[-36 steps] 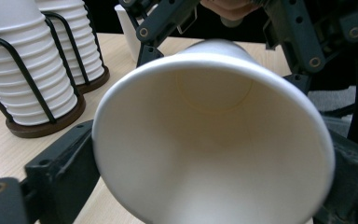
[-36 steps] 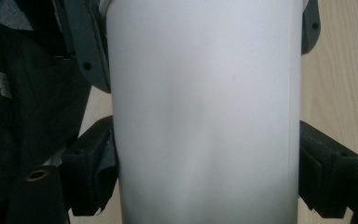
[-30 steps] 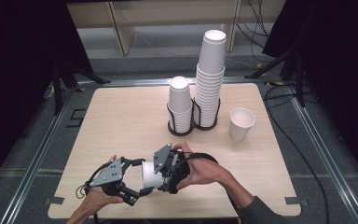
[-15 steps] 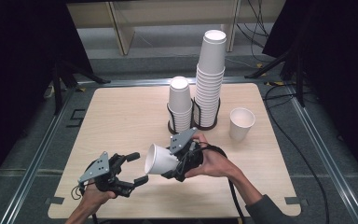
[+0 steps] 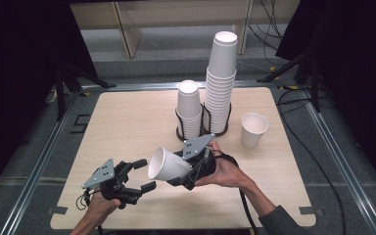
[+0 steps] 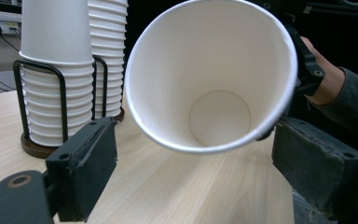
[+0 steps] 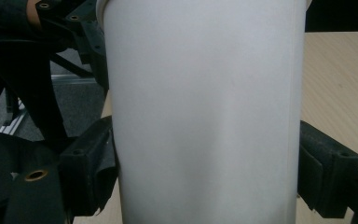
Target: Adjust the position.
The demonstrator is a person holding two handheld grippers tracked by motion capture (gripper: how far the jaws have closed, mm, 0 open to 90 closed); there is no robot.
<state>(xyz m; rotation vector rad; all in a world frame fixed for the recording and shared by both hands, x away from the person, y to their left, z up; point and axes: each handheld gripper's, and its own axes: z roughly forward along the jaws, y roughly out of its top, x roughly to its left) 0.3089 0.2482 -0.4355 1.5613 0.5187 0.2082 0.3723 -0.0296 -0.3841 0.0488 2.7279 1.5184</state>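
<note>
High view: right gripper (image 5: 188, 169) clamps 1 plain white paper cup (image 5: 169, 166) sideways; left gripper (image 5: 144, 175) gapes empty.

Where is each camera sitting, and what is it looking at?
High view: above the table, looking down; both hands, left gripper, right gripper.
Left gripper view: rides the left gripper, peering into the paper cup; its open jaws, a hand behind.
Right gripper view: rides the right gripper; its jaws clamp the cup's side.
All share that cup; two share the cup stacks.

overhead view; gripper views close on cup (image 6: 214, 84)
</note>
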